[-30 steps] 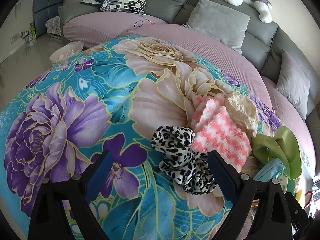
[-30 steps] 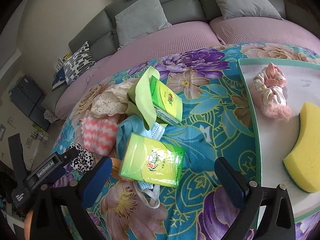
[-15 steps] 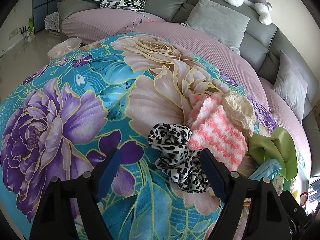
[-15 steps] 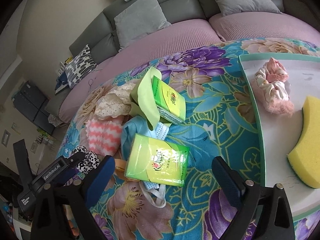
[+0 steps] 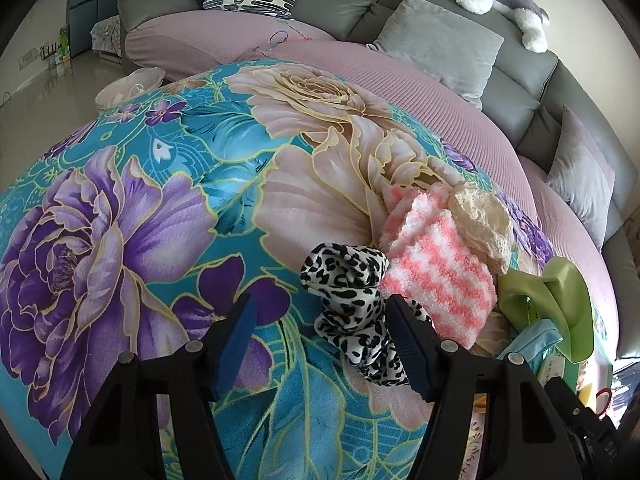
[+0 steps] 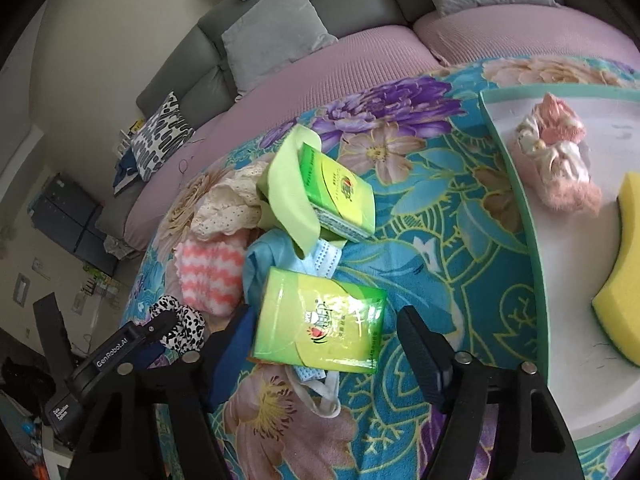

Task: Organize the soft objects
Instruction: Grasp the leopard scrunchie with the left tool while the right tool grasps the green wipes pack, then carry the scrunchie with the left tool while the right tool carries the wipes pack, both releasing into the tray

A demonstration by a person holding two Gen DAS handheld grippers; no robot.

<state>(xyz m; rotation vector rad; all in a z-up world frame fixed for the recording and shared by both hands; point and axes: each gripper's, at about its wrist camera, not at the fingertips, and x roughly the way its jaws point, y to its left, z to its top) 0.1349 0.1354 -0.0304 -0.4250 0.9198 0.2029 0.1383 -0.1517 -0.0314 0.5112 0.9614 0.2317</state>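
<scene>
Glossy green tissue pack (image 6: 320, 322) is framed by the closing right hand-held gripper (image 6: 322, 344), untouched; the left hand-held gripper (image 5: 320, 334), also closing, is parted beside a crinkled leopard-print scrunchie (image 5: 348, 304)

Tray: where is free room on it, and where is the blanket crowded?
The white tray is bare between the pink scrunchie and the yellow sponge, and below the sponge. The blanket is crowded around the green tissue packs, mask and striped sock.

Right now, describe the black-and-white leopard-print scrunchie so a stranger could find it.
Start at the floral blanket spread over the pink sofa. At the near end of the pile lies the black-and-white leopard-print fabric scrunchie, touching a pink-and-white striped fuzzy cloth. It alone there is spotted black on white.
</scene>
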